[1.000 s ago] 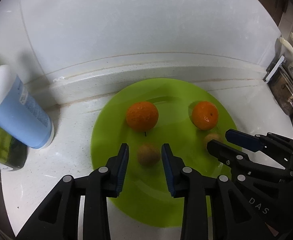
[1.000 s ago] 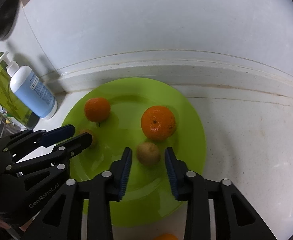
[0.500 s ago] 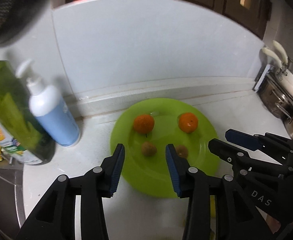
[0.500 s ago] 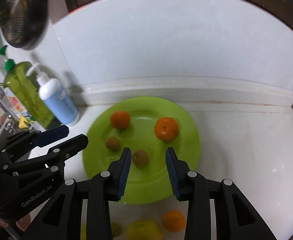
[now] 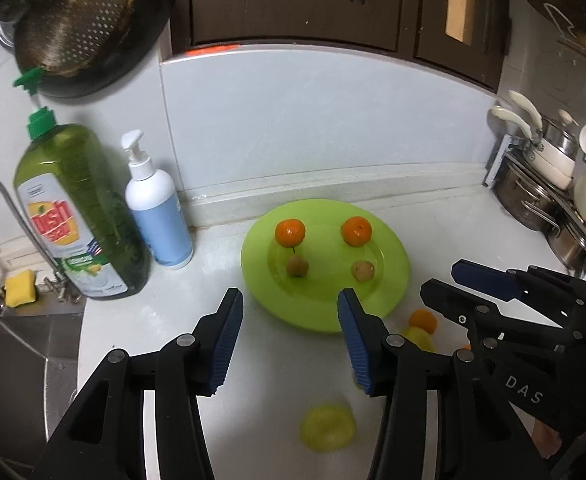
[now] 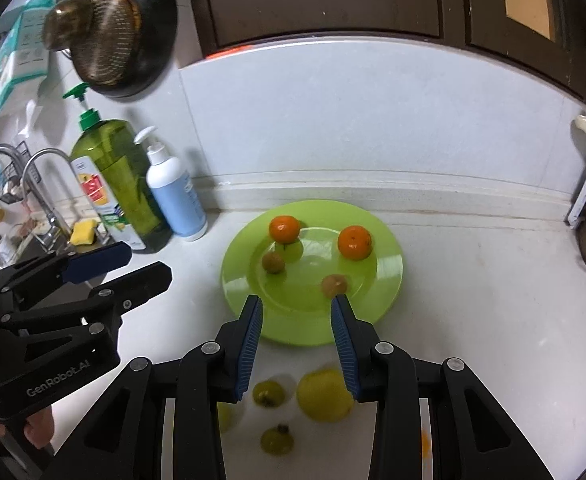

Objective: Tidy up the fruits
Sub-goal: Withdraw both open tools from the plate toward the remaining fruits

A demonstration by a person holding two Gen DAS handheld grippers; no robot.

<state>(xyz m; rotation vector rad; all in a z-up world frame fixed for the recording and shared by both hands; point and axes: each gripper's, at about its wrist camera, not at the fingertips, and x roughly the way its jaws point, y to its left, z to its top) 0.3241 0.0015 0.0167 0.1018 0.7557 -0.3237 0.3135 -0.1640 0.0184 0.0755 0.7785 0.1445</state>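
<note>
So there's a lime green plate (image 6: pixel 389 292) sitting mid-frame on the white counter (image 6: pixel 473 320), with two tangerines at the back, one on the left (image 6: pixel 284 229) and one on the right (image 6: pixel 354 242), and two small brownish fruits in front of them, left (image 6: pixel 273 261) and right (image 6: pixel 334 285). Both claws are held apart and carry nothing: the left gripper (image 5: pixel 291 338) hangs over the counter in the lower middle of its view, the right gripper (image 6: pixel 296 342) just at the near edge of the plate. Loose fruit lies on the counter at the bottom of the right view: a yellow lemon-like one (image 6: pixel 324 397) and two little greenish ones (image 6: pixel 268 393) (image 6: pixel 277 440). Over on the left of the frame stand a green dish soap bottle (image 6: pixel 113 176) and a white-and-blue pump bottle (image 6: pixel 177 200), touching or nearly so.
</note>
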